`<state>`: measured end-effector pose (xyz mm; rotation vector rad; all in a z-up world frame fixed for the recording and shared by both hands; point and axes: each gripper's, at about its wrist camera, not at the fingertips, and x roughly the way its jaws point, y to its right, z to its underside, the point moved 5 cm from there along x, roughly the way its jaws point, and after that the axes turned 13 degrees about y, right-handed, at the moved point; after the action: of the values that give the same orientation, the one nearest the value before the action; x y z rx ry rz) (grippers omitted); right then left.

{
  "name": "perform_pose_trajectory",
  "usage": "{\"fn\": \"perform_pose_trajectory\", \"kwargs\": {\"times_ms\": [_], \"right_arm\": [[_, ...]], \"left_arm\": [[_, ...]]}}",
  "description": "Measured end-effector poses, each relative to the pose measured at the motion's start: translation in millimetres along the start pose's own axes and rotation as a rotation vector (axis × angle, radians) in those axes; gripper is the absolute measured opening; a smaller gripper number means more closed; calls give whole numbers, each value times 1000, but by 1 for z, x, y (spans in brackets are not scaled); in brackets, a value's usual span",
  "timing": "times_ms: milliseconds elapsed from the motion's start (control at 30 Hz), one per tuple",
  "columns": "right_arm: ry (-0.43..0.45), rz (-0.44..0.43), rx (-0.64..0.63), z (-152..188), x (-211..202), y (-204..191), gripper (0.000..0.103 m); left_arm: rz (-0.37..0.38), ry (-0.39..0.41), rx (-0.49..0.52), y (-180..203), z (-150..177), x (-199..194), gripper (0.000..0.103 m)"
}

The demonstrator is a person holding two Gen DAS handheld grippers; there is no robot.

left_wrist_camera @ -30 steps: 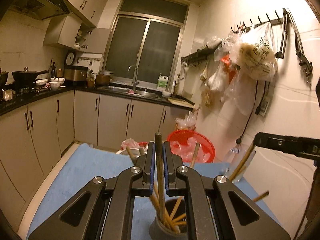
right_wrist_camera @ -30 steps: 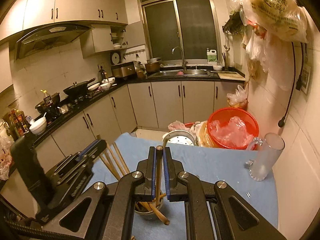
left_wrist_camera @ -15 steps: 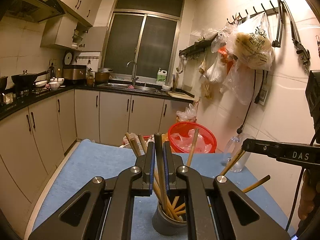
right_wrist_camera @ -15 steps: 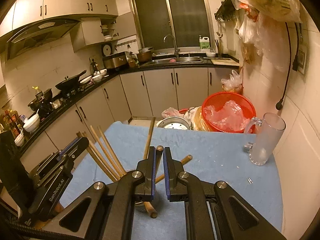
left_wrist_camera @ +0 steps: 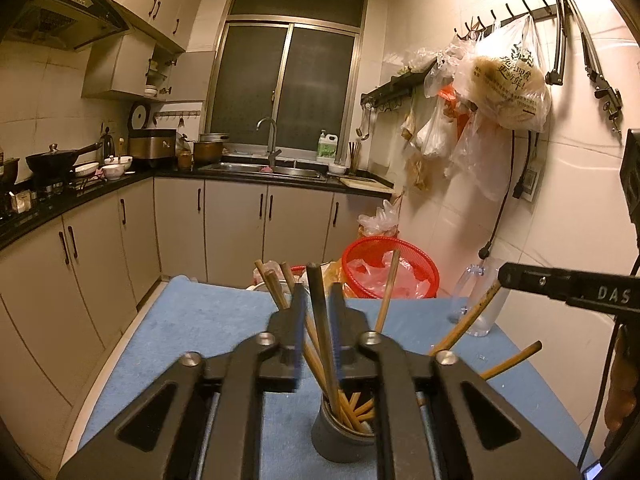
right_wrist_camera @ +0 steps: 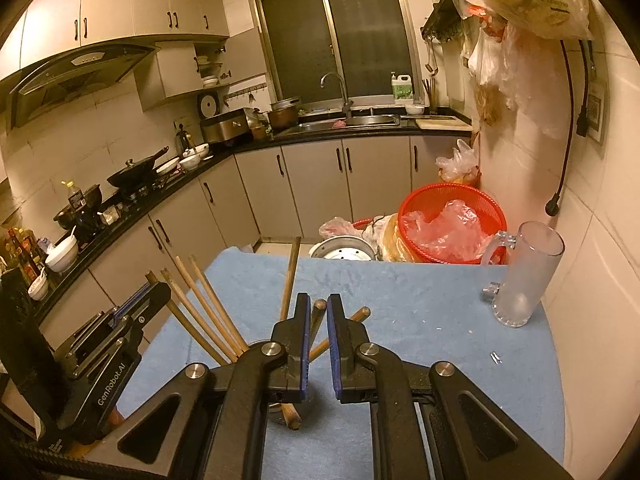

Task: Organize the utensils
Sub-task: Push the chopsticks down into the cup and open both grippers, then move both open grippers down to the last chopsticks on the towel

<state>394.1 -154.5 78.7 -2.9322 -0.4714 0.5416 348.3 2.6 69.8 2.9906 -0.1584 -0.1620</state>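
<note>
- the chopsticks [left_wrist_camera: 320,340] are standing fanned out in the dark holder cup [left_wrist_camera: 340,436] on the blue tabletop [left_wrist_camera: 192,328] — leaning on its rim because it is short.
- the left gripper [left_wrist_camera: 318,320] is sitting with jaws spread around one dark chopstick, seemingly not pinching it.
- the right gripper [right_wrist_camera: 318,320] is hovering above the cup, jaws parted — nothing held.

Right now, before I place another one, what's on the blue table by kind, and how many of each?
Chopsticks: 7 sticking up above the rim; shorter ones deep inside can't be counted
Dark holder: 1
Glass mug: 1
Total: 9 countable items
</note>
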Motion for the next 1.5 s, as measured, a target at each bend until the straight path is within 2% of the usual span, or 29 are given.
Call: {"fn": "perform_pose_trajectory", "kwargs": {"times_ms": [33, 100, 133, 400, 533, 567, 633, 700, 733, 767, 800, 900, 1033, 1233, 1333, 1500], "right_arm": [[4, -2, 3, -1, -2, 0, 13], [15, -4, 7, -3, -6, -1, 30], [26, 0, 7, -4, -9, -1, 32], [57, 0, 19, -10, -28, -4, 33], [75, -10, 30, -10, -44, -8, 40], [79, -12, 32, -10, -47, -7, 44], [92, -17, 37, -9, -57, -9, 53], [104, -18, 47, -8, -68, -8, 74], [112, -19, 55, -7, -73, -7, 79], [121, -21, 65, -6, -80, -6, 87], [128, -23, 72, -5, -85, -5, 93], [141, -31, 92, 5, -104, -3, 100], [106, -48, 107, 34, -119, -2, 101], [14, -38, 102, 85, -113, -2, 101], [-25, -31, 114, 102, -105, 2, 101], [-55, -17, 116, 114, -98, 6, 101]], "left_arm": [[-1, 5, 2, 0, 0, -3, 28], [-2, 14, 10, 1, -2, -7, 33], [-2, 17, 15, 1, -2, -10, 33], [-6, 42, 61, 4, -12, -34, 44], [-11, 46, 82, 4, -13, -49, 58], [-12, 46, 88, 5, -14, -52, 61], [-12, 40, 104, 5, -13, -60, 78], [-14, 35, 127, 7, -11, -68, 83], [-14, 22, 141, 8, -8, -73, 89], [-8, 4, 149, 9, -6, -75, 95], [5, -26, 157, 10, 0, -79, 95], [44, -143, 162, 10, 25, -88, 96], [80, -334, 144, 2, 76, -92, 96], [89, -522, 65, -12, 143, -88, 95], [59, -559, 99, -14, 165, -84, 94], [35, -610, 160, -12, 183, -72, 86]]}}
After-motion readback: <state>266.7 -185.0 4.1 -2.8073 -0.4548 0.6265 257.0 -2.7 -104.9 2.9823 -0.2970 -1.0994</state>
